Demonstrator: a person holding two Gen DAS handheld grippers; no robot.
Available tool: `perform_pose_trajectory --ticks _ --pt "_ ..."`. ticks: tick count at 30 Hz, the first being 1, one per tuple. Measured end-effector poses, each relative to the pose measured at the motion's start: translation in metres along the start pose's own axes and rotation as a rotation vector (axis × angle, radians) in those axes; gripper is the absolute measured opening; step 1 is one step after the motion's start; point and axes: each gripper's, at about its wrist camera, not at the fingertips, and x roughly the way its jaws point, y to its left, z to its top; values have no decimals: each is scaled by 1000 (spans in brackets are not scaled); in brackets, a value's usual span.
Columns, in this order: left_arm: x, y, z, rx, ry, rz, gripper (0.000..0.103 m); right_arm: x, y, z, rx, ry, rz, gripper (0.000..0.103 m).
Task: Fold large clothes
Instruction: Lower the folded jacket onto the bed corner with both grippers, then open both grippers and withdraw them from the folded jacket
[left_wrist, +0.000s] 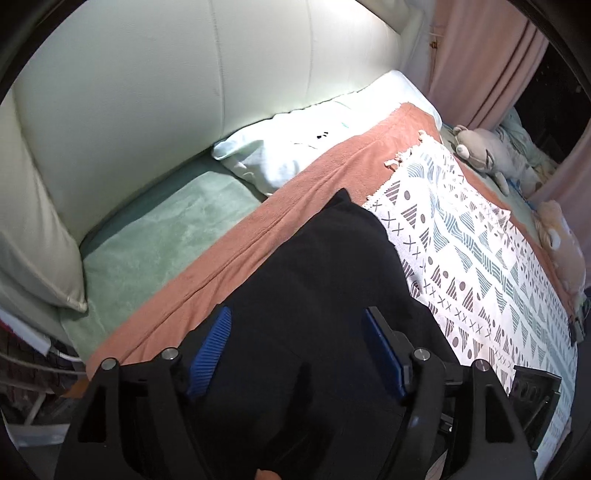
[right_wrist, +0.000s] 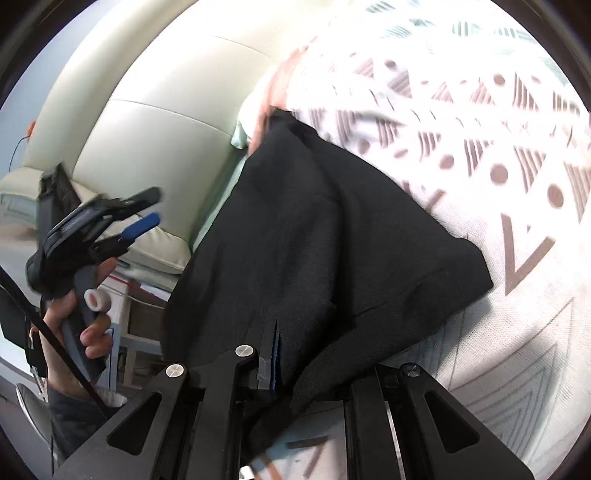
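Black garment (left_wrist: 317, 266) lies across the patterned blanket (left_wrist: 491, 258) on the bed, my right claw (right_wrist: 273, 354) pinched shut on its near edge, seemingly to carry a fold over, while my left claw (left_wrist: 295, 347) hangs spread above it, gripping nothing.

Black garment (left_wrist: 332, 280) between spread hand-held gripper (left_wrist: 297, 325)

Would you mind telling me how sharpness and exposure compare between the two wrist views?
Left wrist view: mostly sharp, evenly lit, glare only on the headboard. Right wrist view: patterned blanket blown out and motion-blurred, the left gripper smeared; black garment fairly crisp.
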Motion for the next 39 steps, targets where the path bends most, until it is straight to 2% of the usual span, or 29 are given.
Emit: perform_pose_trajectory --ticks 5,14,20,24,25,27,29,30,33,39 --pt "-19 19 -34 -90 -50 -27 73 -6 10 3 -26 -23 -26 8" --pt "-40 32 -100 -160 -79 -34 73 -31 17 3 -21 -21 -73 7" --pt "-43 31 -145 -193 -87 -20 73 -37 -7 27 15 -45 -99 7" --pt "-38 28 -169 -200 -96 12 73 -38 -27 24 71 -30 -109 8" --pt "-34 27 -175 -197 -91 27 73 -38 -31 21 73 -22 -118 10" --pt "-28 25 -182 -188 -78 59 73 -40 -34 15 61 -15 -169 23" --pt "-25 22 -190 -178 -73 89 73 -49 -40 11 61 -22 -256 53" --pt "-25 20 -194 -176 -74 98 73 -55 -43 11 70 -32 -279 56" --pt "-27 10 -202 -164 -71 111 73 -75 -50 10 111 -48 -265 56" --pt "-32 -9 -225 -148 -63 107 73 -120 -35 3 67 -78 -283 56"
